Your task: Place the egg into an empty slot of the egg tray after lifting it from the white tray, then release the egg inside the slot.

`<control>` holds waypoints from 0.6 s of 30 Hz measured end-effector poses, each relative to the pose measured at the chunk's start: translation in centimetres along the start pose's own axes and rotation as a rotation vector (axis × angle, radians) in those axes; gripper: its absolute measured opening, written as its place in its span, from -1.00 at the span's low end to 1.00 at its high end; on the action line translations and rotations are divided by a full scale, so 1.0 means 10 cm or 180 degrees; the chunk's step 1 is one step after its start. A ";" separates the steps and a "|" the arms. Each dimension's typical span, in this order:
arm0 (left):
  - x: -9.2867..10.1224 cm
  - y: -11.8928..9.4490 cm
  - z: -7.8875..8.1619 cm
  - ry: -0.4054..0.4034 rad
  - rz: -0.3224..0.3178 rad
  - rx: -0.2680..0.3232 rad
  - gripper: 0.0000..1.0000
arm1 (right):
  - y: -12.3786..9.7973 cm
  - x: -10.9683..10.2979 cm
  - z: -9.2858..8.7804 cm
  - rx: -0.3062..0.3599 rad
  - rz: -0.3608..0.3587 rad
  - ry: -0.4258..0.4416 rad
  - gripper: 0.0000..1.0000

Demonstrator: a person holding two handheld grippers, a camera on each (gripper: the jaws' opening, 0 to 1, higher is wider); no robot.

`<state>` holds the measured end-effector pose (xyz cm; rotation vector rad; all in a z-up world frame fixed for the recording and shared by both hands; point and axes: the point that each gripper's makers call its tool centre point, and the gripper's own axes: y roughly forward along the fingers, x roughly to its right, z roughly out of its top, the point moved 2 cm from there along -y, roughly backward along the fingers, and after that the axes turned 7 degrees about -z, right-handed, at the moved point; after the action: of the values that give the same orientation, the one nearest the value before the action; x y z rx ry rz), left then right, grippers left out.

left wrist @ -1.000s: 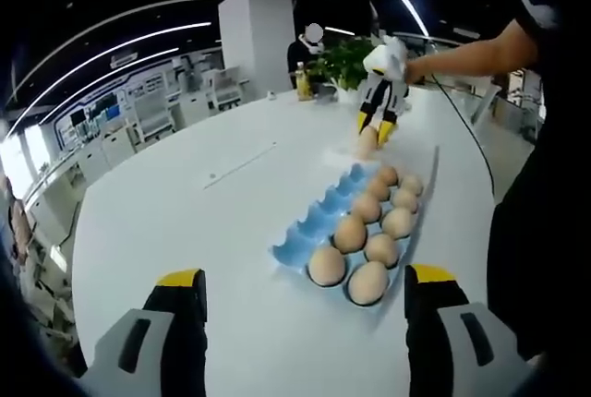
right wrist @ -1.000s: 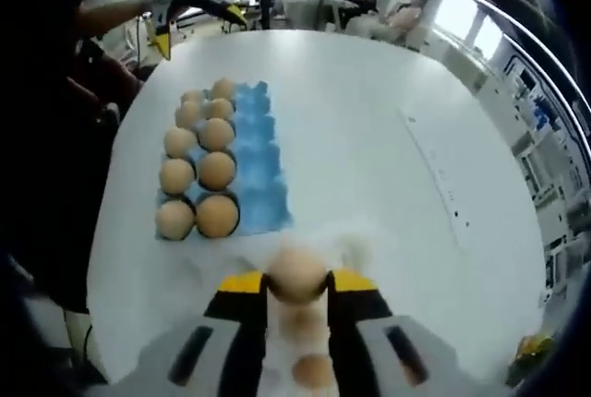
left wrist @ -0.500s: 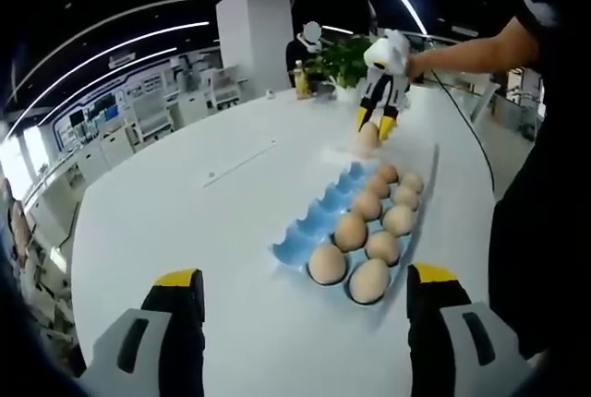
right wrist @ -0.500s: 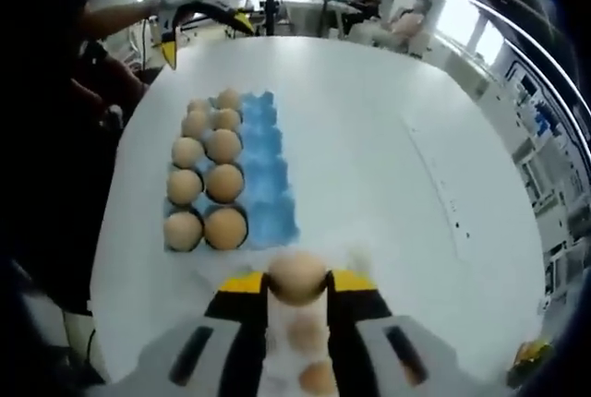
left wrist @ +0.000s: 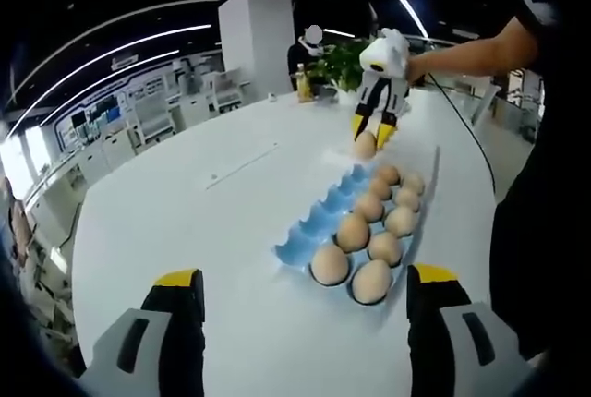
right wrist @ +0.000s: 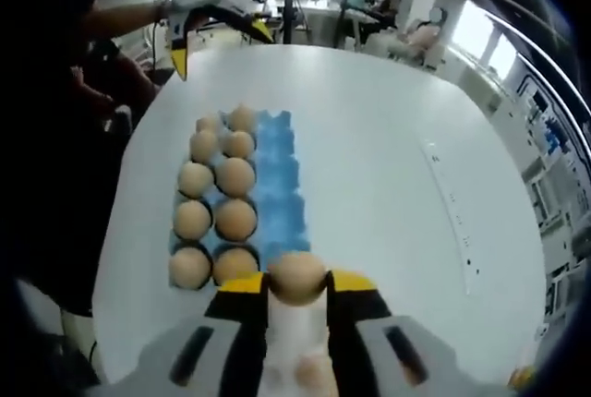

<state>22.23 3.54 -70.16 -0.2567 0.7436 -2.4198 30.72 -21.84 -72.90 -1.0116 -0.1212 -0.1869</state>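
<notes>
My right gripper (right wrist: 297,282) is shut on a brown egg (right wrist: 297,274), held just above the near end of the blue egg tray (right wrist: 277,185). Several eggs fill two rows of that tray; the row on its right side is bare blue slots. Low between my jaws the white tray (right wrist: 294,346) shows blurred, with another egg (right wrist: 314,375) on it. In the left gripper view the right gripper (left wrist: 369,134) holds the egg (left wrist: 366,146) over the far end of the egg tray (left wrist: 319,217). My left gripper (left wrist: 306,277) stands open, near the tray's close end.
The white oval table (left wrist: 185,222) stretches wide to the left of the tray. A person's arm (left wrist: 462,55) and dark body (left wrist: 545,185) stand along the table's right side. The left gripper (right wrist: 222,46) hangs beyond the tray in the right gripper view. Plants (left wrist: 342,60) sit far back.
The right gripper has carried the egg off the white tray and toward the blue egg tray, which now lies closer under it. The left gripper has stayed open and still.
</notes>
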 end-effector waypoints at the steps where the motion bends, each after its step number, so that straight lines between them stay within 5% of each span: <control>1: 0.00 0.00 0.00 0.0001 -0.0002 -0.0001 0.84 | 0.03 -0.01 0.05 0.0031 0.0009 -0.0023 -0.53; 18: -0.01 -0.01 -0.04 -0.0009 -0.0006 0.0018 0.83 | 0.41 -0.18 0.76 0.0309 0.0247 -0.0297 -0.53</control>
<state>22.10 3.86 -70.42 -0.2588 0.7355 -2.4224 29.74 -13.11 -72.66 -0.9268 -0.1741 -0.0624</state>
